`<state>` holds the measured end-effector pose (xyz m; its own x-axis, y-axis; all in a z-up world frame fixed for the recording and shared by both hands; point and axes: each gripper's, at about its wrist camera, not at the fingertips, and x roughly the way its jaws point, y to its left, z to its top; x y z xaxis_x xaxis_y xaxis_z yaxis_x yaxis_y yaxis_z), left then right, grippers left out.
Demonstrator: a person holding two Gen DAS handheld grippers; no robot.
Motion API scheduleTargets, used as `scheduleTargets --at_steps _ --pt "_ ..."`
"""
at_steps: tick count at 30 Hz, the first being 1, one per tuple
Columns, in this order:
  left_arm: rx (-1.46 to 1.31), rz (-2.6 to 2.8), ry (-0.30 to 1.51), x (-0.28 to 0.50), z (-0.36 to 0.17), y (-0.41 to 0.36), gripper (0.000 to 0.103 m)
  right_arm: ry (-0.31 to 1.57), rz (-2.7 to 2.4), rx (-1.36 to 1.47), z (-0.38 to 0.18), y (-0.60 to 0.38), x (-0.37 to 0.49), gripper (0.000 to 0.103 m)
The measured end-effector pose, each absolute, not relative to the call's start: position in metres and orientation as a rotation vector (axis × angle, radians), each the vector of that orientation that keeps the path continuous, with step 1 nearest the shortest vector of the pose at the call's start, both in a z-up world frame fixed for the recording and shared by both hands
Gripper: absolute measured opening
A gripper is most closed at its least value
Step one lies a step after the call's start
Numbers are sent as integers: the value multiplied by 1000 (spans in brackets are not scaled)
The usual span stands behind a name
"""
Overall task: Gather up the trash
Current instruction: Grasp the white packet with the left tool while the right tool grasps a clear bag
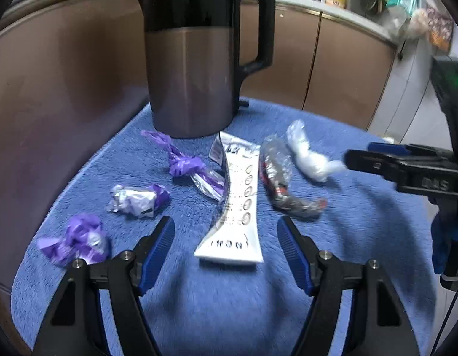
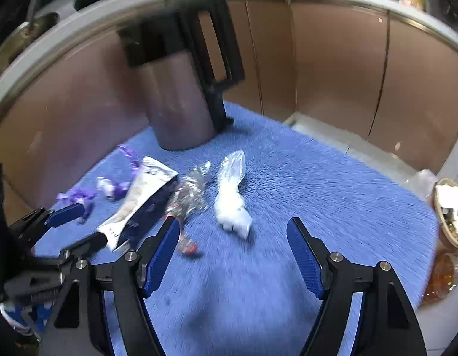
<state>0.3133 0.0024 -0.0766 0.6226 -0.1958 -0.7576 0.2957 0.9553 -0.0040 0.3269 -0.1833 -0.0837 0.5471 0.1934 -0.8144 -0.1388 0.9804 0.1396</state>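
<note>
Both grippers, left (image 1: pixel 226 231) and right (image 2: pixel 233 233), hang over the blue mat (image 1: pixel 217 305) with fingers spread wide, holding nothing. Just ahead of the left lies a white packet (image 1: pixel 236 207), with purple wrappers (image 1: pixel 77 240) left of it. A white plastic wad (image 2: pixel 233 207) lies ahead of the right; behind stands the kettle (image 1: pixel 193 68).

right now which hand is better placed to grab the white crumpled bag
Right. The right gripper is open with the white crumpled bag just beyond its jaws. The left gripper is open over the white tube instead.
</note>
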Motion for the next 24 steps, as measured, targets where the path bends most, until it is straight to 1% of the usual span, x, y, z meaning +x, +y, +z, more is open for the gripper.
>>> scheduleTargets --at_steps 3,6,8,9,11,12,13,15,17,19,24 --pt "136 -283 873 323 -87 -3 67 1020 196 56 -110 -175 353 67" --pt "144 -284 896 332 -95 -7 59 1044 200 44 -125 -170 365 62" --pt "151 -280 912 336 -99 -10 48 1057 200 44 -131 -169 369 57" --pt "152 -277 922 338 -101 -12 45 1061 201 47 -133 -168 372 52" --pt "154 -266 932 341 -105 -14 44 1072 209 53 -135 -168 374 44" --pt "153 -269 932 339 -104 -15 43 1075 213 51 -136 -168 374 36" --pt "148 -274 932 339 -104 -15 43 1077 215 50 -136 -168 373 32" --pt "138 -282 927 337 -103 -15 40 1070 223 50 -134 -170 367 32" --pt "123 -292 909 327 -96 -15 30 1059 227 57 -128 -175 357 32" --pt "93 -307 898 316 -89 -13 25 1044 227 72 -120 -181 342 31" --pt "34 -335 868 271 -68 -6 25 999 242 101 -89 -196 293 31"
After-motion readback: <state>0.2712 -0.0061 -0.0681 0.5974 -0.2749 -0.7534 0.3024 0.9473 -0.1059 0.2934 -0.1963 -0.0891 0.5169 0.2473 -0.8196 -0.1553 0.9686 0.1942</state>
